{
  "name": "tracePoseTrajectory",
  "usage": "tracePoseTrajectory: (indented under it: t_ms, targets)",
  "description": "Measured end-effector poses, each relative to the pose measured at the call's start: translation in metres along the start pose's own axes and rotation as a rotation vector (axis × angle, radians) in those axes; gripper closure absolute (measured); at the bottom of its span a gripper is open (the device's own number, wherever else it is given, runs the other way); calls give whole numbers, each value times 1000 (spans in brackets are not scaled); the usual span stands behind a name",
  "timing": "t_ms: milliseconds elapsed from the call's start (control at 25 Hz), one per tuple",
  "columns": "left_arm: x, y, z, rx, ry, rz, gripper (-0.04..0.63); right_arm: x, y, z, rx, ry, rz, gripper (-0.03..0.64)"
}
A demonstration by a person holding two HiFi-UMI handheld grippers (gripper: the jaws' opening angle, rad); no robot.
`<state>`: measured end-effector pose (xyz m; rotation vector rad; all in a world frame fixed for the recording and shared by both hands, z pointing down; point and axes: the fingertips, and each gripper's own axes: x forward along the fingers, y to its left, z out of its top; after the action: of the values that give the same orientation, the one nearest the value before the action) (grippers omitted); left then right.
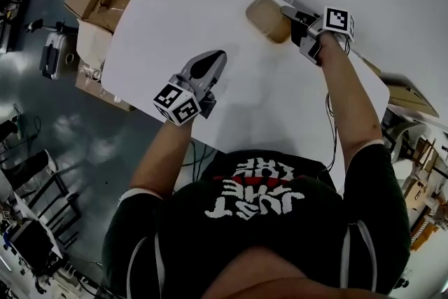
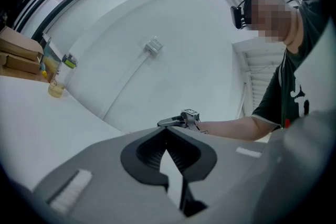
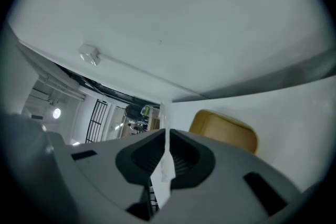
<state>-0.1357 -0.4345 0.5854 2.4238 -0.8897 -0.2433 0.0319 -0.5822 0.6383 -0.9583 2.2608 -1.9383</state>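
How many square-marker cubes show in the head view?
2. One cube rides the left gripper over the white table; another cube rides the right gripper beside the tan container.

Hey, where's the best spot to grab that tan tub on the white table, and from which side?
Probably from above, claw astride two opposite flat sides: the tan tub sits flat and low, with rounded corners that could slip. The left claw is shut and empty; the right claw, beside the tub, is shut on a thin white strip.
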Motion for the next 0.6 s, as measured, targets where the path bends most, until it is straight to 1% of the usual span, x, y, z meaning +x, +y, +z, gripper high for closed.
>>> tracePoseTrajectory:
  t_ms: [120,240,400,520,600]
  targets:
    - [-3,-8,15,22,-21,-13,588,-25,28,13,-45,-70,37,588]
    - [-7,-19,31,43,-40,-25,588,-60,56,26,-109,-149,42,587]
    - [-25,-42,51,61,-63,-23,588,-102,92,31,-158,-237,76,588]
    - [-30,-59,76,107,-86,-50,588,-138,123,36,-232,-303,67,588]
    - [-32,-79,91,137,-94,-56,588,-168,145,35,-276,-353,78,588]
